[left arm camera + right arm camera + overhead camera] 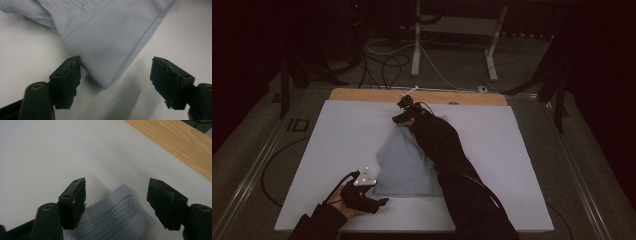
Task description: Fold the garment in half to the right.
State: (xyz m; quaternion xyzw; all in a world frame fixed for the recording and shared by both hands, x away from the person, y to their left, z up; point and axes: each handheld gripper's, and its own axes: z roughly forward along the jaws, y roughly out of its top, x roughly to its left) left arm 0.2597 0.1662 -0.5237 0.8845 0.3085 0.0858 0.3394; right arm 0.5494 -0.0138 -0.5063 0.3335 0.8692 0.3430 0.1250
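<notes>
My left claw (116, 83) stands wide, its two black jaws flanking a hemmed corner of the pale blue garment (110, 37) low in the left gripper view; the left jaw's tip is just at the cloth's edge and the right jaw is apart from it. My right claw (116, 202) also gapes wide, with a perforated fold of the same garment (117, 217) lying between and below its jaws at the bottom of the frame, the jaws closed on nothing. In the high view the garment (404, 165) lies mid-frame on the white desk (342, 135), my left claw (379, 202) at its lower left corner and my right claw (401, 117) at its top end, near the wooden strip (362, 95) along the far edge.
</notes>
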